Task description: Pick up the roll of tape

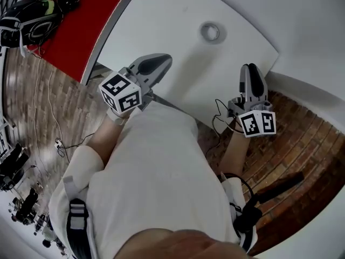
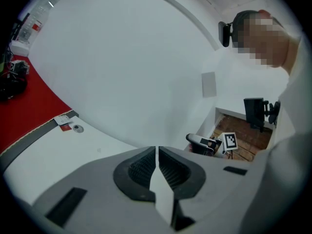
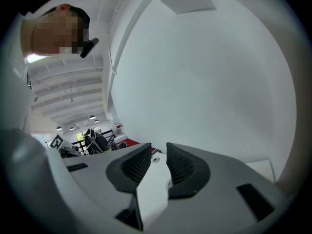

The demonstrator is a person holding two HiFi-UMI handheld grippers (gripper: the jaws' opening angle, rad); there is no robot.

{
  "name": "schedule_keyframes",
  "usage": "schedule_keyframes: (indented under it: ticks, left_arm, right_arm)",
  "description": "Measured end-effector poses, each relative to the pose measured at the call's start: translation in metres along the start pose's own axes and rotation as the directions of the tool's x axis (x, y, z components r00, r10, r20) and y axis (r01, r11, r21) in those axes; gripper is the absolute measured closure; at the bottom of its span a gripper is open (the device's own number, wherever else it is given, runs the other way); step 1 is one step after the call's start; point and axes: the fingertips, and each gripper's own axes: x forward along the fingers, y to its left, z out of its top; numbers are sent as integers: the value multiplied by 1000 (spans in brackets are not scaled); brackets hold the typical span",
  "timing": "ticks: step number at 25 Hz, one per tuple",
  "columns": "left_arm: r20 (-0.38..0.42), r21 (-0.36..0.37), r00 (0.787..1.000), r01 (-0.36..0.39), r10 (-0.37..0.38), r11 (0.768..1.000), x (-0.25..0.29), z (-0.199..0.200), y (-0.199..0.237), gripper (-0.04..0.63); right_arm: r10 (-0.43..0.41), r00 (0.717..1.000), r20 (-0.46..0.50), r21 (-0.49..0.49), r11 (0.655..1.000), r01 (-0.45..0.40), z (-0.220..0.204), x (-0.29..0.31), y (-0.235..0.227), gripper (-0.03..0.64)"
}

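The roll of tape, a small grey ring, lies flat on the white table toward its far side. Neither gripper touches it. My left gripper hovers over the table's near left edge, down-left of the roll, and its pads meet with nothing between them. My right gripper is at the table's near right corner, down-right of the roll. Its jaws stand a narrow gap apart and hold nothing. The roll does not show clearly in either gripper view.
A red surface adjoins the table on the left, with black bags on it. A small card and disc lie at the table's far edge. Brick floor with cables lies below.
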Motion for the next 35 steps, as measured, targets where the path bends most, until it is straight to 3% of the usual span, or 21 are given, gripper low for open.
schedule_keyframes:
  ticks: [9,19,22,27,35]
  left_arm:
    - [-8,-119,999,35,-36,992,19,-8,54,586]
    - [-7,-248,998,54,-58,967,31,-20,119,585]
    - [-8,-288,998,54,-58,956,30,-26,132,584]
    - [-29,-338,997,59,-73,939,29,-39,159,584]
    - [-28,-380,996,73,-90,922,33,-54,196,584]
  right_arm:
    - [-17,989,-146,-99,995,2,-7,53,9,475]
    - [-37,946,-323,-211,977,-34,-33,120,24,399]
    - [-37,915,-403,-239,969,-66,-52,134,24,384]
    - [-60,832,-551,-281,952,-118,-94,157,23,368]
    - [-92,749,-656,-309,938,-156,-149,191,7,365]
